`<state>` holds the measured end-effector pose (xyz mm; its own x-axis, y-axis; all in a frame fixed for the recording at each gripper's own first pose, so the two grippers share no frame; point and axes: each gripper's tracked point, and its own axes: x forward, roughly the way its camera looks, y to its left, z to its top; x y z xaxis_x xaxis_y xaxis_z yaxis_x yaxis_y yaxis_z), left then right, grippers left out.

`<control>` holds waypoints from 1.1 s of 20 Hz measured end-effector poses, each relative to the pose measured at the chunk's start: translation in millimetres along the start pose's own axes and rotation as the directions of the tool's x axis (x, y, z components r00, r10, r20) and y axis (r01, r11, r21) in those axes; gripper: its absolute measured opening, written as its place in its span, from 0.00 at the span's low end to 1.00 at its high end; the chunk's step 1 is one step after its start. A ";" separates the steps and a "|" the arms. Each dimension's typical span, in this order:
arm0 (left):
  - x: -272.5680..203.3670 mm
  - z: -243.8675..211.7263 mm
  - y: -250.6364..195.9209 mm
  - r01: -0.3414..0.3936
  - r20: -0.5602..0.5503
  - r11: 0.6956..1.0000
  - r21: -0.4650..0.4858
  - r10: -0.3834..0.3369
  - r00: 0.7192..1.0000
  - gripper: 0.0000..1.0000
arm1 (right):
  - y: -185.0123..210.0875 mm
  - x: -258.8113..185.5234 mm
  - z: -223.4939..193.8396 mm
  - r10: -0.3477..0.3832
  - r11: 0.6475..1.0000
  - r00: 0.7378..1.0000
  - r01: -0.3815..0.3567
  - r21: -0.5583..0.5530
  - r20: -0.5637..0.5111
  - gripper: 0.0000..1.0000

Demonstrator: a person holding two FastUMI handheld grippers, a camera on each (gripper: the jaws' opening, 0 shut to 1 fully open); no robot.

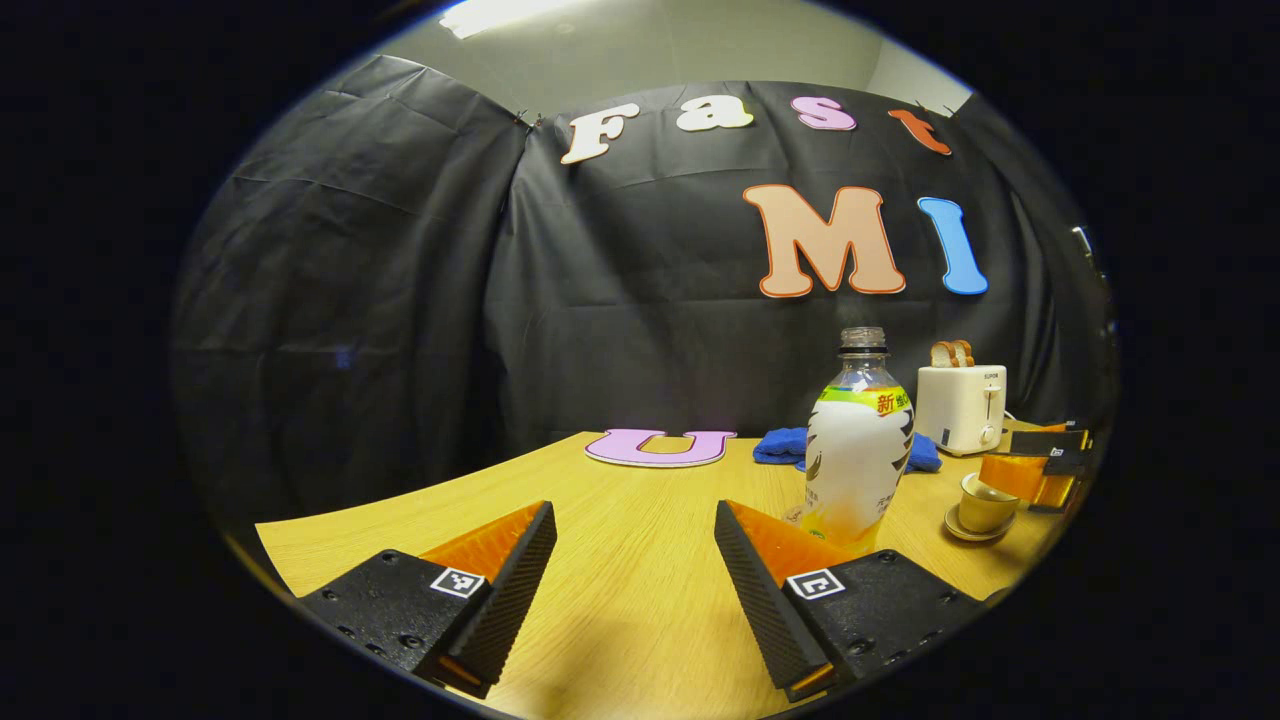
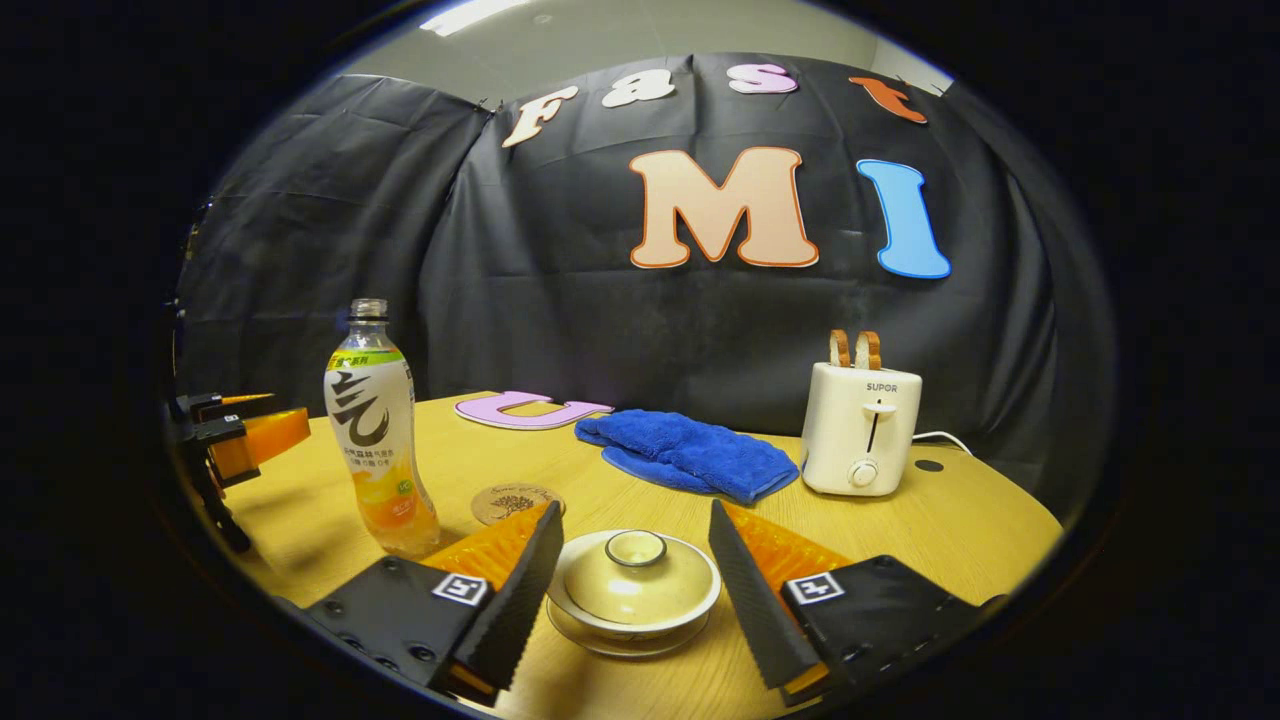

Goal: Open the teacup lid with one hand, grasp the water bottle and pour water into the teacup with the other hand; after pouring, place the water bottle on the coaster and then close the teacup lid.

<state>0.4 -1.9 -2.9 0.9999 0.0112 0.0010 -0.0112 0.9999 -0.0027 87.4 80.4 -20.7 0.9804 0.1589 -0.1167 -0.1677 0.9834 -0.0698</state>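
A cream teacup (image 2: pixel 633 600) with its lid (image 2: pixel 634 570) on rests on a saucer between the fingers of my right gripper (image 2: pixel 635 510). That gripper is open and its fingers flank the cup without touching it. The water bottle (image 2: pixel 380 440) stands upright to its left, beside a round cork coaster (image 2: pixel 515 502). My left gripper (image 1: pixel 633 515) is open over bare table, with the bottle (image 1: pixel 858 440) just beyond its right finger. The teacup (image 1: pixel 985 505) and the right gripper (image 1: pixel 1020 470) sit at the far right of the left gripper view.
A white toaster (image 2: pixel 862 430) with two slices of bread stands at the back right, with a blue cloth (image 2: pixel 690 450) to its left. A flat purple cutout (image 2: pixel 525 410) lies near the back edge of the wooden table (image 2: pixel 960 530). The left gripper (image 2: pixel 270 430) shows at the far left.
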 end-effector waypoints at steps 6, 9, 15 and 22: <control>-0.3 0.1 -0.2 0.000 0.000 1.000 0.000 0.000 1.000 0.93 | -2.9 5.0 -7.0 0.005 0.999 0.999 -0.003 0.034 -0.047 0.76; 0.0 0.5 -0.1 0.000 0.000 1.000 0.000 0.000 1.000 0.93 | -1.3 9.4 -9.0 0.017 0.999 0.998 -0.014 0.050 -0.057 0.57; 0.1 -0.1 -0.4 0.000 0.000 1.000 -0.001 0.000 1.000 0.93 | 2.2 8.9 -7.7 0.019 1.000 0.999 -0.018 0.015 -0.050 0.34; -0.4 1.0 0.1 0.007 0.000 1.000 -0.001 -0.007 1.000 0.93 | 2.6 7.5 -8.1 0.032 0.999 0.998 -0.030 0.029 -0.046 0.34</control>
<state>-0.1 -1.7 -1.9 1.0000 0.0042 0.0011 -0.0042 1.0000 -0.0039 93.5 83.4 -29.7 0.9687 0.1856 -0.1646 -0.1943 0.9802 -0.0378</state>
